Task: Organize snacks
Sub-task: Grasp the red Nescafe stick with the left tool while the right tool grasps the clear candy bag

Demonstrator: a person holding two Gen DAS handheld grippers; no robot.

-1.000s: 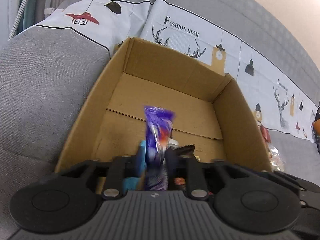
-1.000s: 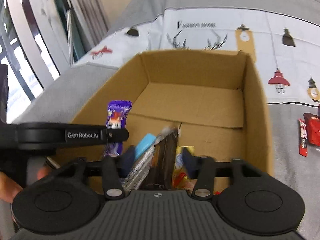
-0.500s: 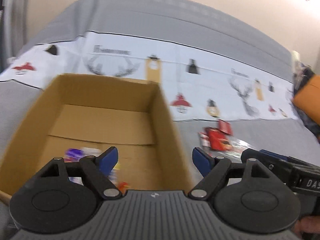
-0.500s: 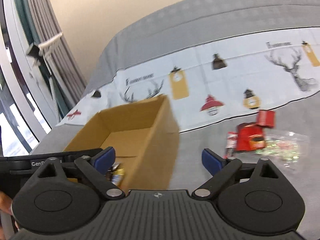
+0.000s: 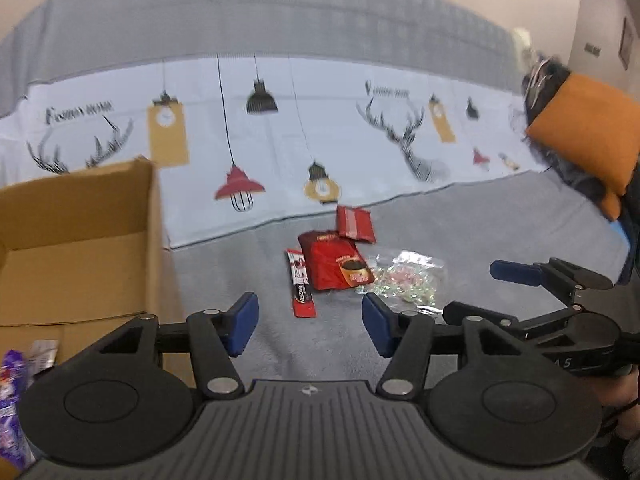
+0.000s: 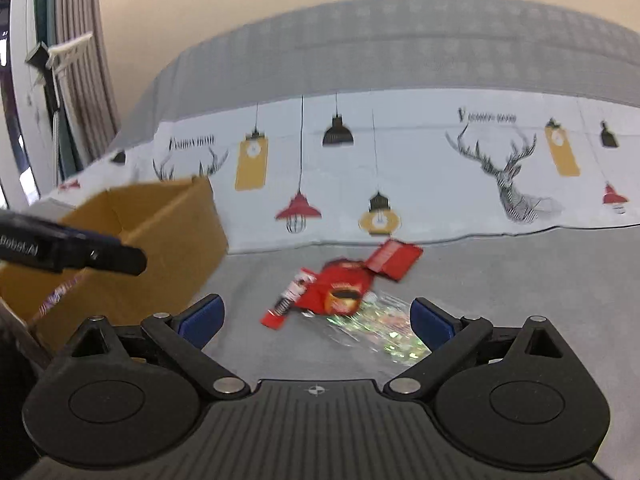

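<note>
The left hand-held gripper (image 5: 310, 322) is pointing down over the grey sofa seat (image 5: 480, 232) with its blue pads apart and nothing between them; its jaws are closing. Ahead of its tips, a small heap of snacks is lying on the seat: a red stick (image 5: 300, 288) straight in front, a red coffee pouch (image 5: 336, 266) just to the right of that and touching it, a smaller red packet (image 5: 354, 222) beyond the pouch and overlapping its far edge, and a clear candy bag (image 5: 404, 276) against the pouch's right side. The box (image 5: 156, 240) is sitting to this gripper's left, open at the top, with purple wrappers (image 5: 10, 392) showing inside at the near left corner.

The right hand-held gripper (image 6: 316, 320) is standing wide apart and holding nothing. The same heap is lying just ahead of it, the candy bag (image 6: 376, 328) nearest and close to its right pad, the pouch (image 6: 340, 290) and stick (image 6: 290, 296) beyond, the box (image 6: 176, 236) off to its left. A printed cloth (image 6: 400, 152) with lamps and antlers is draping the sofa back behind the snacks. Motion blur is softening the right view.
</note>
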